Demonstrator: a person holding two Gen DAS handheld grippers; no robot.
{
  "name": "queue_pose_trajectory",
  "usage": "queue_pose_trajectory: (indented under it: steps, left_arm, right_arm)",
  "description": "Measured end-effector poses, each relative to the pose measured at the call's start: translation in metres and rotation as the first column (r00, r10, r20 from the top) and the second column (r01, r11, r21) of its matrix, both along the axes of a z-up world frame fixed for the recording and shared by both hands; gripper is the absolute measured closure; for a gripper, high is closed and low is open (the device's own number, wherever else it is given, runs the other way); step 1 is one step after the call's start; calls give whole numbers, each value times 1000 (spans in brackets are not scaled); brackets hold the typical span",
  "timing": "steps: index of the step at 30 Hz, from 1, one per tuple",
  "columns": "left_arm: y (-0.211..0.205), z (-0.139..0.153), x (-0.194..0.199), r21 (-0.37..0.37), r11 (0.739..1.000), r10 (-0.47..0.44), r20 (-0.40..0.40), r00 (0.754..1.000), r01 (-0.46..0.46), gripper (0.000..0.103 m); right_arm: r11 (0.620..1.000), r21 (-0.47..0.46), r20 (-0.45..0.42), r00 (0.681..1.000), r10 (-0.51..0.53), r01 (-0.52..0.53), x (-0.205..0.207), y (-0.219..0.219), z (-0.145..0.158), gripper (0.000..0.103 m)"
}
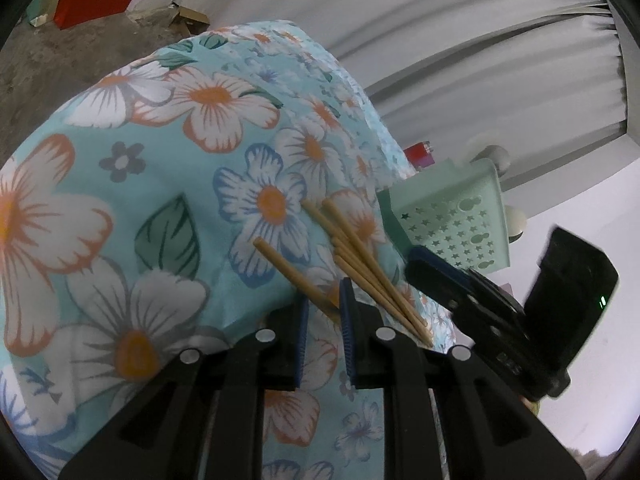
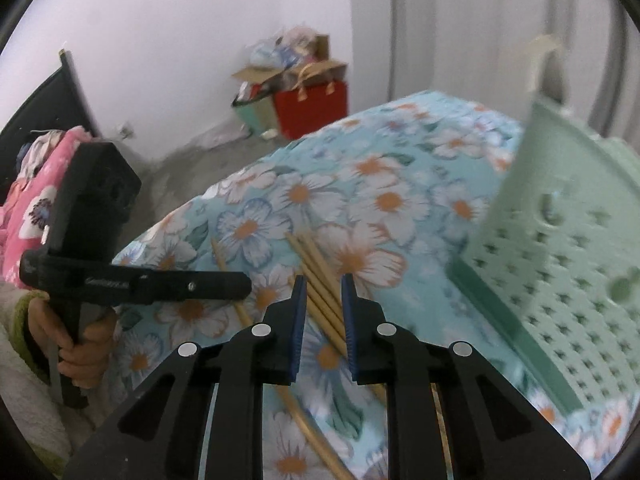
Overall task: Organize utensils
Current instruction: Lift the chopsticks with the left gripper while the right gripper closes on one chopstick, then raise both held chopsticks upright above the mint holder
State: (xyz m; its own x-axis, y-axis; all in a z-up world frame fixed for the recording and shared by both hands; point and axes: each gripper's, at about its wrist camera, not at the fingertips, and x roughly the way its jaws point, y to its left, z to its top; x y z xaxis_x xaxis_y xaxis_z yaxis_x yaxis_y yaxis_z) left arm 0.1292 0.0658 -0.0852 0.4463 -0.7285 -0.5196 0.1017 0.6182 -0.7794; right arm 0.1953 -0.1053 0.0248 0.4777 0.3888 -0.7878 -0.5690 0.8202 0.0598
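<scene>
Both grippers hover low over a flowered cloth [image 1: 168, 184] with their blue-padded jaws spread a little and nothing pinched between them.

From its own camera, the left gripper [image 1: 325, 302] has a single chopstick [image 1: 288, 270] running up and away to the left from the gap between its pads; whether a pad touches the stick I cannot tell. Just to the right of its right finger lies a bundle of chopsticks [image 1: 360, 252], fanned out ahead and converging beside that finger. Farther ahead and to the right stands a pale green basket [image 1: 460, 216] with star-shaped holes, and the right gripper [image 1: 432, 268] reaches in below it.

From the right wrist camera, the right gripper [image 2: 323, 292] straddles the bundle of chopsticks [image 2: 320, 292], which passes through the gap between its pads and continues ahead. The lone chopstick [image 2: 228, 272] lies to the left, partly under the left gripper [image 2: 224, 284], held there in a hand [image 2: 80, 344]. The green basket [image 2: 580, 264] rises close on the right, tilted.
</scene>
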Motion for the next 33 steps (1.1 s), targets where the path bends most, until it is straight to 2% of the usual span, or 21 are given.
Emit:
queue_pose_trajectory:
  steps: [10, 14, 18, 21, 26, 33]
  left_arm:
    - [3, 0, -6, -6, 1000, -10, 13, 1000, 10, 88]
    - [4, 0, -5, -8, 1000, -11, 12, 1000, 11, 88]
    - [4, 0, -5, -7, 1000, -11, 12, 1000, 11, 88]
    - [4, 0, -5, -7, 1000, -11, 12, 1000, 11, 88]
    - [3, 1, -5, 0, 1000, -6, 10, 1000, 6, 88]
    - [-1, 12, -5, 26, 1000, 6, 13, 1000, -6, 88]
  right_arm:
    - [997, 69, -174, 984, 45, -33, 44, 13, -25, 86]
    - [996, 73, -197, 978, 66, -52, 49, 20, -29, 86]
    - [996, 55, -182, 980, 75, -66, 50, 27, -30, 90]
    - [997, 46, -164, 984, 72, -65, 48, 29, -27, 97]
    - [998, 22, -108, 993, 55, -53, 41, 25, -17, 98]
    - [997, 64, 50, 998, -34, 31, 22, 2, 38, 98]
